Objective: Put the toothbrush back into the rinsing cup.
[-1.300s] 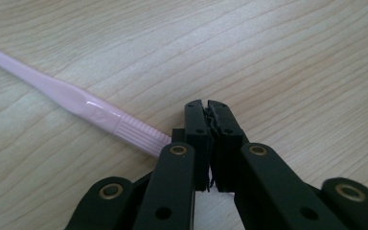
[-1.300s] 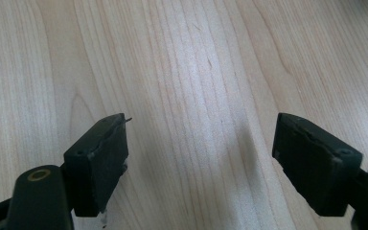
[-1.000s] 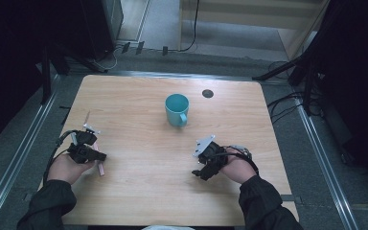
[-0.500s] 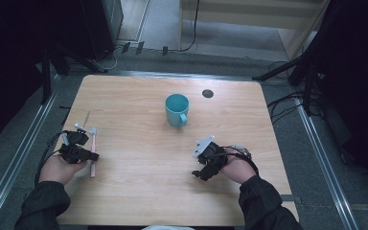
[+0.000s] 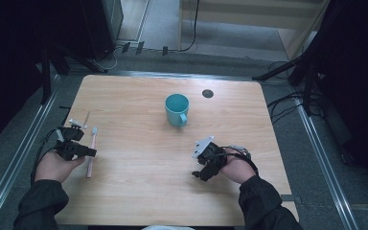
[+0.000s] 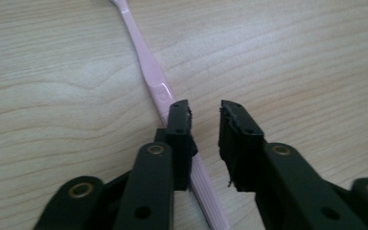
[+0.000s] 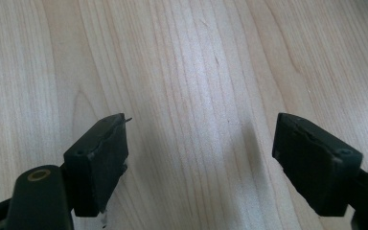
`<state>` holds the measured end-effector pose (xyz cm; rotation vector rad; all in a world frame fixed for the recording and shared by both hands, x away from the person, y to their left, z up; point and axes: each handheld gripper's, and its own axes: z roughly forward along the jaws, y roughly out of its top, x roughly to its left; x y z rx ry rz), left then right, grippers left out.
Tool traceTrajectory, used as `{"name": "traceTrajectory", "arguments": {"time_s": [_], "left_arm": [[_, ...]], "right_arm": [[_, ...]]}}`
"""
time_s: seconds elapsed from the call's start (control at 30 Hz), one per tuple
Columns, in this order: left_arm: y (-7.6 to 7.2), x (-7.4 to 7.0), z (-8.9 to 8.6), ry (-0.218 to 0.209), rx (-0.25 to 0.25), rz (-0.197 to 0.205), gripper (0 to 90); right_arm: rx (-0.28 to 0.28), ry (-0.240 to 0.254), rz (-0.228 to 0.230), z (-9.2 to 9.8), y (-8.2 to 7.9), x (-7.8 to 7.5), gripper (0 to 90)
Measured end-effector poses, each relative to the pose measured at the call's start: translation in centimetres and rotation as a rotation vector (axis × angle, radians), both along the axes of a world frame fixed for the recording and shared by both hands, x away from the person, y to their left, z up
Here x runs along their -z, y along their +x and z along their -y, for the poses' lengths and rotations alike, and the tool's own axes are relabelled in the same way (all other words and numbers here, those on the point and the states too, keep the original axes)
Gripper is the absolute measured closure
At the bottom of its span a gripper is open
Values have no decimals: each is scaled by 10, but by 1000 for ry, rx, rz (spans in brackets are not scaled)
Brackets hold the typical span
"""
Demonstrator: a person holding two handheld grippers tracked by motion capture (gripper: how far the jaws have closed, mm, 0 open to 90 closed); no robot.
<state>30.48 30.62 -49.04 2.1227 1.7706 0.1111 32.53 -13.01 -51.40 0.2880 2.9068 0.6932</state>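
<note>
Nearest to me, my left hand-held gripper sits low at the left edge of the bench, and its jaws have just been opening. In the left gripper view they stand a little apart over the pink toothbrush, whose ribbed handle runs under the left jaw and out between the two; the pads do not press on it, so it is let go and lies flat on the wood. From the high view the toothbrush lies lengthwise, pointing away from me, just beside the left hand-held gripper, with its bristle head at the far end.

My right hand-held gripper rests on the right half of the bench, well apart from the toothbrush. In the right gripper view its jaws are spread wide with bare wood grain between them, holding nothing.

Farther off, near the middle of the bench, a teal mug stands upright with its handle turned towards me. Beyond it, near the far edge, is a small dark round spot in the wood.
</note>
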Motion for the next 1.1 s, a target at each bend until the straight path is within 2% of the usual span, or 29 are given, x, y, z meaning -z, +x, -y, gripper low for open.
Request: {"name": "traceTrajectory", "arguments": {"time_s": [0.03, 0.07, 0.1, 0.2, 0.3, 0.43, 0.47, 0.5, 0.53, 0.77, 0.87, 0.93, 1.1], "left_arm": [[1, -1, 0, -3, -18, -2, 707], [4, -1, -1, 0, -34, -23, 694], [4, -1, -1, 0, -34, -23, 689], [11, 0, -2, 35, -66, -54, 680], [16, 1, -2, 49, -79, -66, 671], [22, 3, -2, 40, -103, -83, 670], [24, 4, -2, 52, -105, -104, 672], [26, 6, -2, 55, -115, -108, 674], [29, 7, -3, 64, -122, -140, 676], [36, 7, -4, 46, -132, -147, 675], [38, 9, -3, 59, -141, -150, 675], [40, 10, -3, 63, -144, -167, 674], [41, 13, -1, 62, -143, -177, 673]], "right_arm": [[0, 0, 0, 0, 0, 0, 198], [0, -2, -1, 0, 0, 0, 198], [0, -3, -1, 0, 0, 0, 198], [1, -4, -2, 0, -1, 1, 198], [0, -8, -7, 0, -1, 1, 198], [-1, -10, -11, 1, -1, 2, 198], [-2, -10, -12, 1, -1, 2, 198], [-2, -10, -6, 1, -1, 2, 198], [1, -11, -5, 2, -1, 2, 198], [5, -11, -5, 4, -3, 2, 197], [11, -13, -9, 5, -4, 3, 197], [15, -13, -8, 7, -5, 3, 197], [18, -16, -5, 9, -5, 3, 197]]}}
